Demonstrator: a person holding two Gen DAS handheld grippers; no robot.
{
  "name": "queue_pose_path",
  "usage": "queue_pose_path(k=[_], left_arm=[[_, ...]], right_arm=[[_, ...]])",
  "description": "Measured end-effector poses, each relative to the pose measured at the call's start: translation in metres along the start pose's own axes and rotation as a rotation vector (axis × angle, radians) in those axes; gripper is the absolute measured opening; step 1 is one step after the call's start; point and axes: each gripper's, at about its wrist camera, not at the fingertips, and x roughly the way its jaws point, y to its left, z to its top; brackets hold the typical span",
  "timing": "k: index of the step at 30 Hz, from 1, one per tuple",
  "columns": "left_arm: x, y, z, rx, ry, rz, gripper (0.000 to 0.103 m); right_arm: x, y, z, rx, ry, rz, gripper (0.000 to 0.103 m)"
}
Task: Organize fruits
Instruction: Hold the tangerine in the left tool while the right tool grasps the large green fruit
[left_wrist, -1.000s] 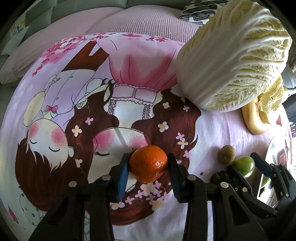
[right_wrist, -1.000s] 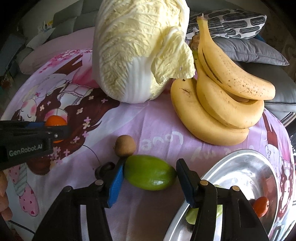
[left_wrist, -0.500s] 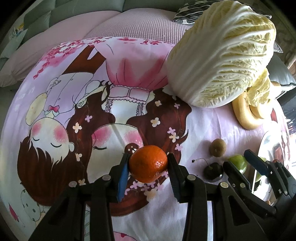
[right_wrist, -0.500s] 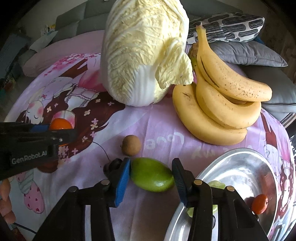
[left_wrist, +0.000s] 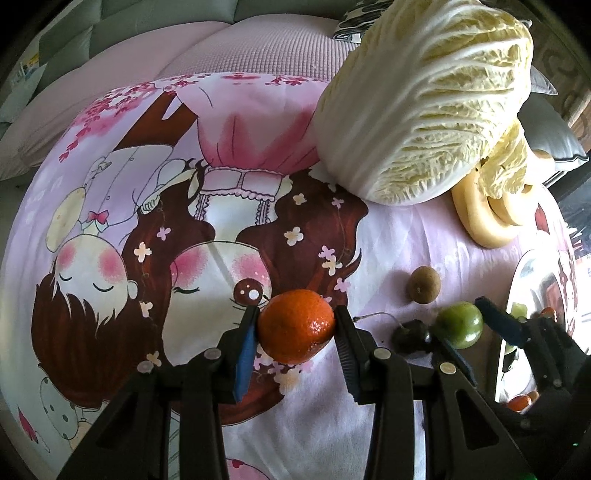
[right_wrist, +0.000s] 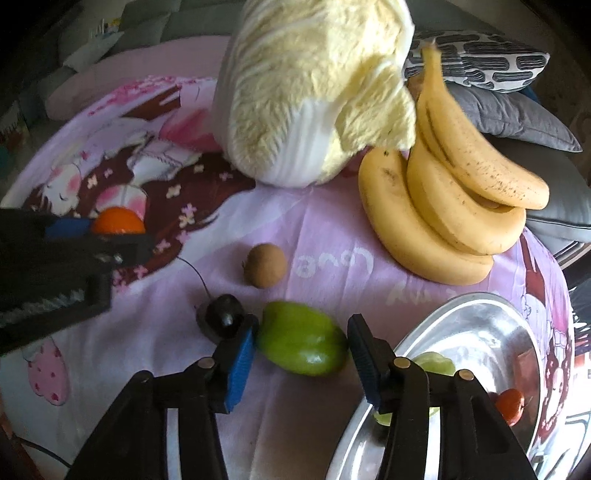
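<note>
Fruit pinched in both grippers, orange (left_wrist: 296, 325) left (left_wrist: 295, 332), green fruit (right_wrist: 303, 343) right (right_wrist: 301, 345); carry gently toward metal tray (right_wrist: 480, 325).

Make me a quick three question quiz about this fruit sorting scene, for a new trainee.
1. True or false: the left gripper is shut on the orange.
2. Which fruit sits between the fingers of the right gripper? A) banana B) green fruit C) cherry
3. Fill in: the bananas lie beside the ____.

Key
1. True; both fingers press the orange's sides.
2. B, the green fruit. The cherry lies just outside the left finger, and the brown fruit lies beyond.
3. Cabbage. The tray is nearer the camera.
</note>
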Motion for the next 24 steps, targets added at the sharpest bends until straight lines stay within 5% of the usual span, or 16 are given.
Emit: queue_pose_path(k=[24], left_arm=[[0.003, 0.001, 0.003, 0.008, 0.013, 0.003, 0.042]], right_arm=[[-0.006, -0.021, 0.002, 0.092, -0.057, 0.089, 0.049]])
